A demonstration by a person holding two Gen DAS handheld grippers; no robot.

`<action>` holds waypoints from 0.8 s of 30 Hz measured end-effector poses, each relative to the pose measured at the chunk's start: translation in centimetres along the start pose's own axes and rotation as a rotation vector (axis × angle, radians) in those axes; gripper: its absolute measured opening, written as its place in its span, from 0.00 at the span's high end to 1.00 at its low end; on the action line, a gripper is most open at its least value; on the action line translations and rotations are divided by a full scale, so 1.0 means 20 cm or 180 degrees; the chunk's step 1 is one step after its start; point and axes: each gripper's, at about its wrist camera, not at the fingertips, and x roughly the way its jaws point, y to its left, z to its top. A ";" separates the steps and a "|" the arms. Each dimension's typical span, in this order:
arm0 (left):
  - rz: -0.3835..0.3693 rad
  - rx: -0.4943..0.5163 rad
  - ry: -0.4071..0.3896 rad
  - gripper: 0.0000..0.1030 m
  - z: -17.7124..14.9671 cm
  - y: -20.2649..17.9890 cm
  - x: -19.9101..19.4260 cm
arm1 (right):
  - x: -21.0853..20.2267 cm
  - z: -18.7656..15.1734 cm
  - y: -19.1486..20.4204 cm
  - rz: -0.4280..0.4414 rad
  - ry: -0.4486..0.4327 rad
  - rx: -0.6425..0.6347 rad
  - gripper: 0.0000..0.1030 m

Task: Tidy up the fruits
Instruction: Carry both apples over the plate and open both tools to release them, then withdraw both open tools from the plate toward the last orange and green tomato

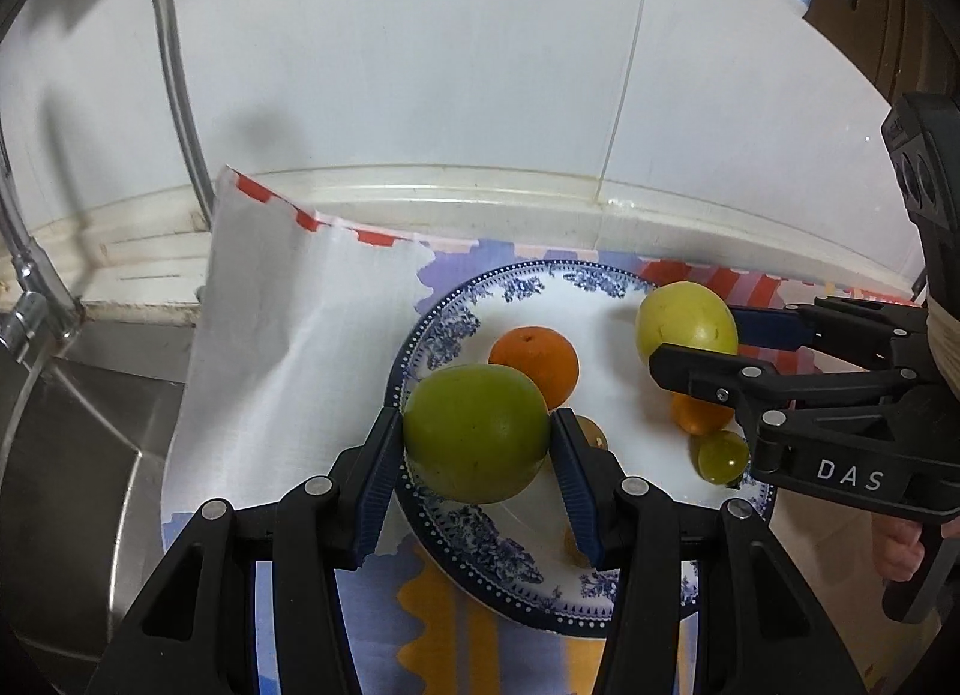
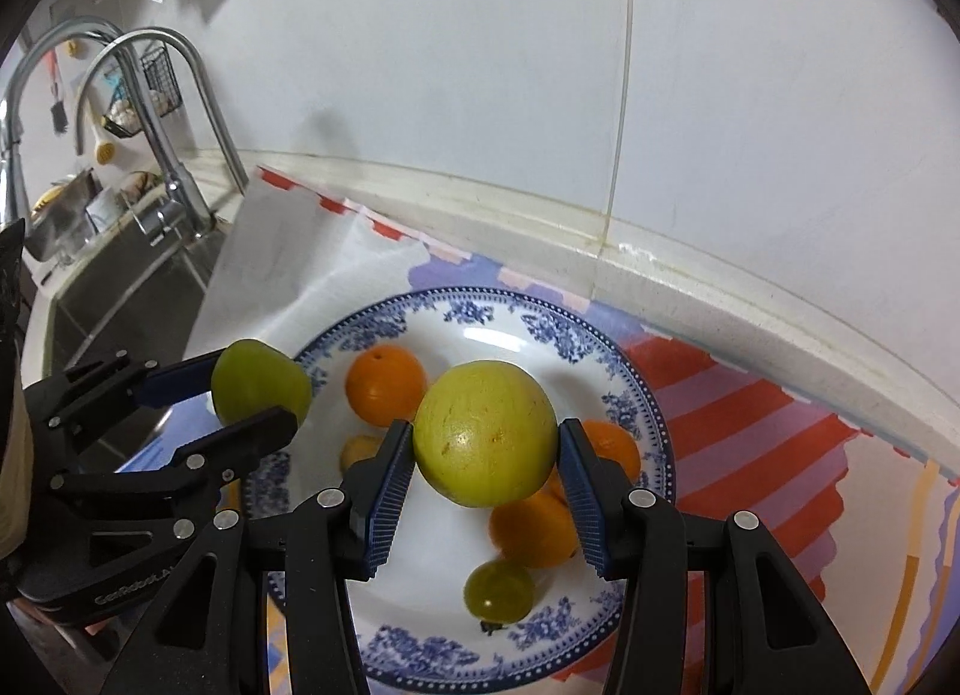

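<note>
My left tongs (image 1: 477, 455) clamp a green fruit (image 1: 477, 434) over the plate's (image 1: 462, 533) left rim; my right tongs (image 2: 486, 473) pinch a yellow fruit (image 2: 485, 432) above the plate's middle. Both fruits are round, with no long axis, and the dish lies straight below each. Oranges (image 2: 386, 392) and a grape (image 2: 498, 590) rest there. I read "DAS" and "GenRobot" on the tongs' bodies.

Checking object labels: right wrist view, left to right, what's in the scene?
Faucet → left gripper clamped on the green fruit → orange → yellow-green fruit held in the right gripper → striped cloth. All the fruit is over the blue-patterned plate.
</note>
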 end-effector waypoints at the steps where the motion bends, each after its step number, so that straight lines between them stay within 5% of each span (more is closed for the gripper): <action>1: -0.0008 0.0003 0.0012 0.52 0.00 0.00 0.01 | 0.01 0.00 0.00 0.0003 0.0010 0.0011 0.52; 14: 0.0022 0.0016 0.0119 0.52 0.00 0.01 0.08 | 0.02 0.00 0.01 -0.0073 -0.0017 -0.0065 0.51; 24: 0.0078 0.0153 -0.0168 0.50 0.03 -0.08 -0.10 | -0.18 -0.03 0.00 -0.0211 -0.0312 -0.0039 0.51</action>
